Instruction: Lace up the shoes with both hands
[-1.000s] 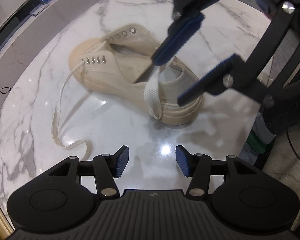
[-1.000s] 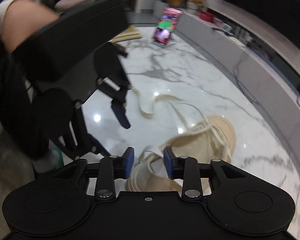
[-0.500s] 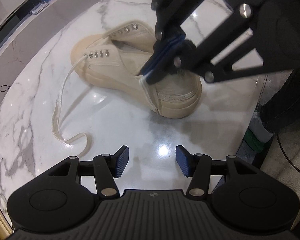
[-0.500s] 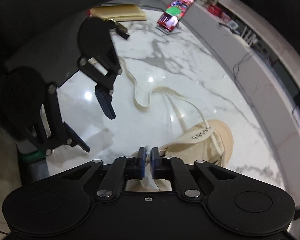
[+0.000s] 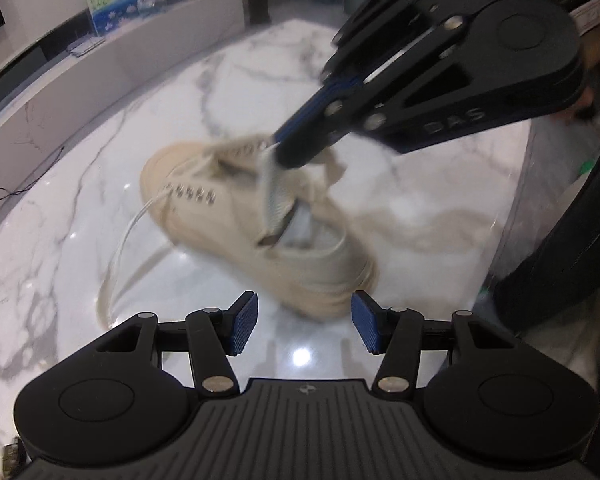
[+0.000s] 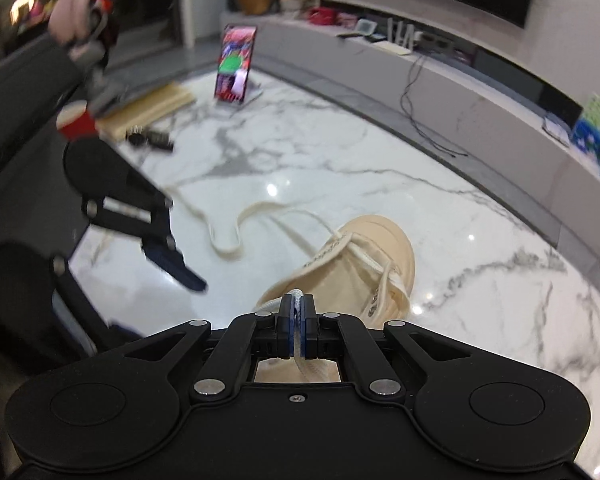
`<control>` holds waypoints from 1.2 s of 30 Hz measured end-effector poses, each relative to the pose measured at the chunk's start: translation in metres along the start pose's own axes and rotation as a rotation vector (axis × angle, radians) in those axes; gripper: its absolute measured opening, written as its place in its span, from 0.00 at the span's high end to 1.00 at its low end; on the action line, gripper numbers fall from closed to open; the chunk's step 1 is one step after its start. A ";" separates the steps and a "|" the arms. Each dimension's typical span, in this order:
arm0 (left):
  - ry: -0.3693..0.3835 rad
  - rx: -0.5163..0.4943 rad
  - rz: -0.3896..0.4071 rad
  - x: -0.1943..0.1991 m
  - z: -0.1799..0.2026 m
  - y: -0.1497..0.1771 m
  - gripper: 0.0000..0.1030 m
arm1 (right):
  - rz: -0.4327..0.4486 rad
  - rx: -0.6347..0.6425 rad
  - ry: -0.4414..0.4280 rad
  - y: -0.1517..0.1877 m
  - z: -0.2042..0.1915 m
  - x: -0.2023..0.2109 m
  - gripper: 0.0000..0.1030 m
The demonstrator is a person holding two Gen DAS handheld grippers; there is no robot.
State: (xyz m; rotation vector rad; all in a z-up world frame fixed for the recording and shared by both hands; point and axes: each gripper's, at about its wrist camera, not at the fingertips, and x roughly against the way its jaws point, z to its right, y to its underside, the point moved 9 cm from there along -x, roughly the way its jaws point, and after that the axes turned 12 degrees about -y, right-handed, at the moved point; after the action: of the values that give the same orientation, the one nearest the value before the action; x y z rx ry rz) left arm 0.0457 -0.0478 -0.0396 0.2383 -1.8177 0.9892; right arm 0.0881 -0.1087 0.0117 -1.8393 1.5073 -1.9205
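Beige shoe (image 6: pixel 364 264) lies lengthwise away from right tongs (image 6: pixel 298 334), toe farthest.

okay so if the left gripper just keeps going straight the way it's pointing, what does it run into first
Most likely the heel end of the beige shoe, which lies just ahead of the left gripper with its open jaws. The frame is blurred and depth is unclear, so it might meet the marble table just short of it.

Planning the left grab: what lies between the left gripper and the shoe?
Only bare marble table, in the left wrist view, between the left gripper and the shoe.
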 end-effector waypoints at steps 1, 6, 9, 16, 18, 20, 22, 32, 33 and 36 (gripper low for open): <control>0.019 0.020 0.012 0.002 0.001 -0.004 0.51 | 0.005 -0.005 -0.004 -0.001 0.000 0.000 0.99; 0.027 0.064 0.031 0.001 -0.002 -0.010 0.53 | 0.002 -0.006 -0.027 -0.002 -0.004 0.000 0.99; -0.023 0.062 0.025 -0.004 -0.008 -0.011 0.53 | -0.019 0.014 -0.045 -0.001 -0.010 0.000 0.99; -0.047 0.088 0.074 -0.001 -0.017 -0.023 0.75 | -0.017 0.034 -0.074 -0.001 -0.020 0.008 0.99; -0.037 0.073 0.074 -0.001 -0.016 -0.025 0.91 | -0.027 0.039 -0.073 0.001 -0.022 0.008 0.99; -0.050 0.057 0.075 -0.002 -0.016 -0.025 0.91 | -0.040 0.044 -0.069 0.003 -0.022 0.009 0.99; -0.068 0.027 0.076 -0.003 -0.015 -0.023 0.92 | -0.046 0.045 -0.072 0.004 -0.023 0.009 0.99; -0.129 -0.210 0.106 -0.004 0.004 -0.017 0.92 | -0.153 0.157 -0.106 0.022 -0.045 0.000 0.81; -0.124 -0.223 0.104 -0.005 0.006 -0.016 0.92 | -0.154 0.162 -0.102 0.022 -0.044 0.001 0.75; -0.117 -0.256 0.098 -0.007 0.011 -0.013 0.92 | -0.133 0.147 -0.119 0.017 -0.041 0.006 0.69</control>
State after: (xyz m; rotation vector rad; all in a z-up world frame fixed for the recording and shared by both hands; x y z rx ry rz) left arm 0.0484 -0.0660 -0.0407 0.0509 -2.0570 0.8123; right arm 0.0444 -0.0978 0.0134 -1.9936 1.2032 -1.8814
